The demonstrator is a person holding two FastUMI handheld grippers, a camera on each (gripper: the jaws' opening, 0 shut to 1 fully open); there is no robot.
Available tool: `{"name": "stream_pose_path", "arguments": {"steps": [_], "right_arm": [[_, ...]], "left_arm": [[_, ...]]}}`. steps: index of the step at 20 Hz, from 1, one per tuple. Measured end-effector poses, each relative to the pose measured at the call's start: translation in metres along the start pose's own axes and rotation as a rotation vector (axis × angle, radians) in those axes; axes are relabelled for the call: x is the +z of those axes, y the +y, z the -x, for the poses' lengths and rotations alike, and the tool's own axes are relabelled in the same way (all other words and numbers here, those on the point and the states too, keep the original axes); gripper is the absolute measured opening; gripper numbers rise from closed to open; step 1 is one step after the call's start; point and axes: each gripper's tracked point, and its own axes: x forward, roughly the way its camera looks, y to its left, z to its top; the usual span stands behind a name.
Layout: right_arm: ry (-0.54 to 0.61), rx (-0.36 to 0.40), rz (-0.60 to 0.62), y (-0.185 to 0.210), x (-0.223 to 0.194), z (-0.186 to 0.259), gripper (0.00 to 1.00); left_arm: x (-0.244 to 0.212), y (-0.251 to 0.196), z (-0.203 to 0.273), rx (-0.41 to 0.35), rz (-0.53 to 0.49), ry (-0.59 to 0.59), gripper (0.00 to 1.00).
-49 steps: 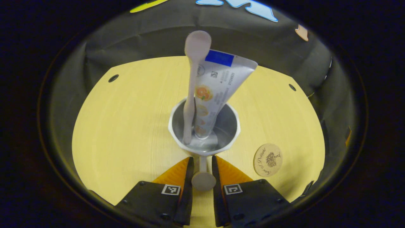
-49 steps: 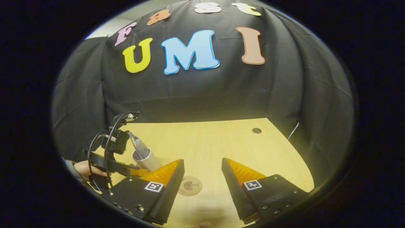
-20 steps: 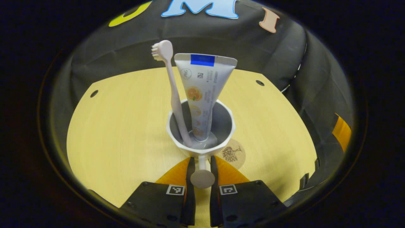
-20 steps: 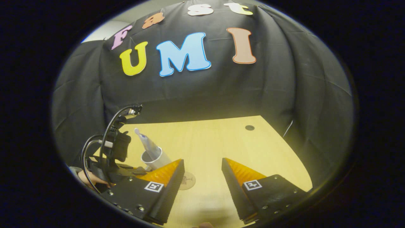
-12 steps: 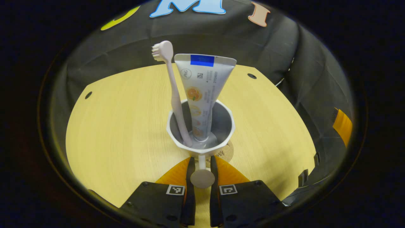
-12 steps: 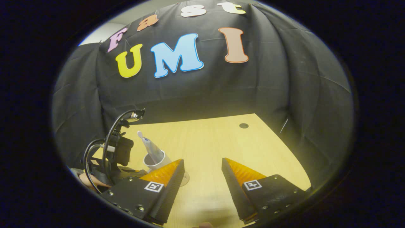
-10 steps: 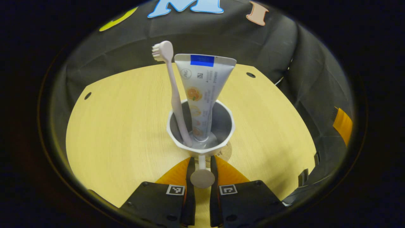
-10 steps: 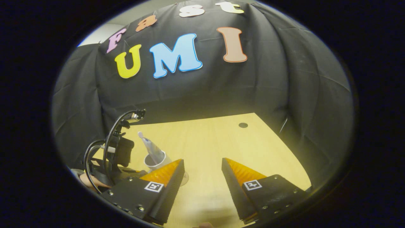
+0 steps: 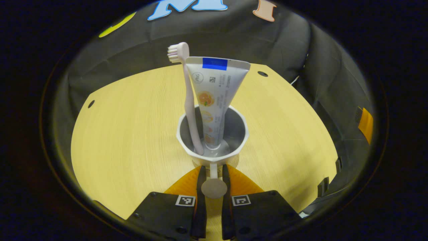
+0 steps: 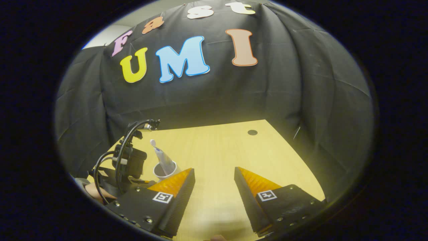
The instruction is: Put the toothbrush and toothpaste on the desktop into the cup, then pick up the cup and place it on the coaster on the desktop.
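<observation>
The left gripper point(image 9: 212, 174) was clenched on the handle point(image 9: 213, 185) of the cup point(image 9: 213, 134), which stood at 12 o'clock directly over the coaster point(image 9: 234, 161), toothbrush point(image 9: 189, 97) and toothpaste point(image 9: 214, 97) upright inside, while the right gripper point(image 10: 214, 177) idled released at the cup's 3 o'clock.

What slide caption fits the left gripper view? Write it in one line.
Left gripper shut on the handle of a white cup holding a toothbrush and toothpaste tube above the wooden desktop.

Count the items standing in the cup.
2: a toothbrush leaning at the left of the cup, and a toothpaste tube right beside it. Nothing smaller shows inside.
</observation>
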Motion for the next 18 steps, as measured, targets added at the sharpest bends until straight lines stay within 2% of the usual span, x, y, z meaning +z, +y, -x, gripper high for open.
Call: {"name": "stream_pose_path", "arguments": {"steps": [5,7,10,11,13,15,16,18], "right_arm": [[0.003,0.022,0.01,-0.003,-0.001,0.001,0.77],[-0.001,0.036,0.022,-0.003,0.0,0.003,0.77],[-0.006,0.057,0.047,-0.004,0.002,0.007,0.77],[-0.009,0.064,0.055,-0.004,0.003,0.008,0.77],[-0.019,0.078,0.068,-0.003,0.007,0.012,0.77],[-0.034,0.084,0.087,-0.001,0.011,0.014,0.77],[-0.041,0.083,0.094,-0.001,0.013,0.015,0.77],[-0.057,0.092,0.095,0.007,0.017,0.019,0.77]], "left_arm": [[-0.006,-0.003,0.0,0.039,-0.024,0.005,0.28],[-0.003,-0.008,0.0,0.038,-0.011,-0.007,0.32],[0.002,-0.01,0.007,0.049,0.026,-0.047,0.31],[0.004,-0.011,0.012,0.052,0.038,-0.064,0.37],[0.007,-0.015,0.027,0.04,0.063,-0.108,0.41],[0.011,-0.018,0.04,0.028,0.084,-0.157,0.53],[0.014,-0.019,0.052,0.024,0.091,-0.188,0.66],[0.022,-0.015,0.073,0.027,0.094,-0.255,0.72]]}}
